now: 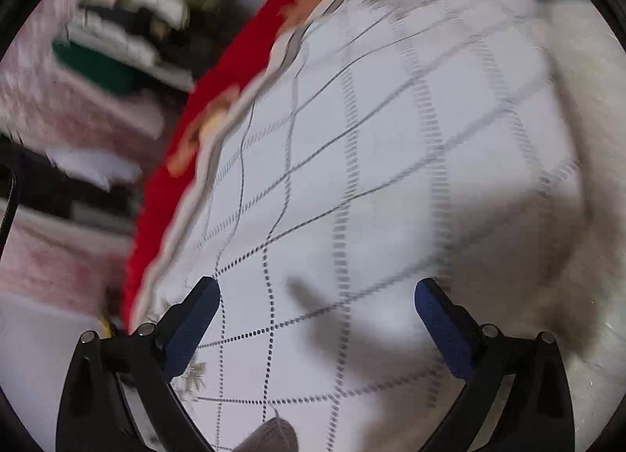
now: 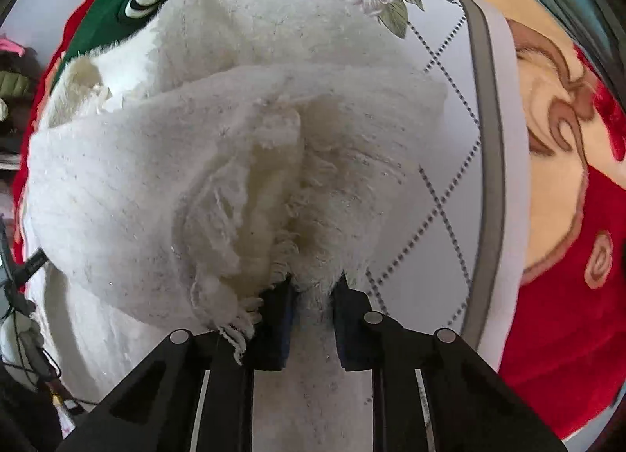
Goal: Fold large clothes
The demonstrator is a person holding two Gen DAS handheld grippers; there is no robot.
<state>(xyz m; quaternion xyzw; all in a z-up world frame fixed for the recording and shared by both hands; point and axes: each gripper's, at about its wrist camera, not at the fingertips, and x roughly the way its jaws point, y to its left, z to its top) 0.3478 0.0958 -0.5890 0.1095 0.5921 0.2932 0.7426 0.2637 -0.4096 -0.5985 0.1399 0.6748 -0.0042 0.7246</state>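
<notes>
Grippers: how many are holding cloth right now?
1. The right gripper is shut on the white knit. The left gripper is open over the sheet, holding nothing.

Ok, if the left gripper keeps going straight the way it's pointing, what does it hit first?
Most likely the white checked sheet. The left gripper is open with nothing between its fingers, and the sheet fills the view ahead. The fluffy white garment lies off to its right. The picture is blurred, so depth is uncertain.
</notes>
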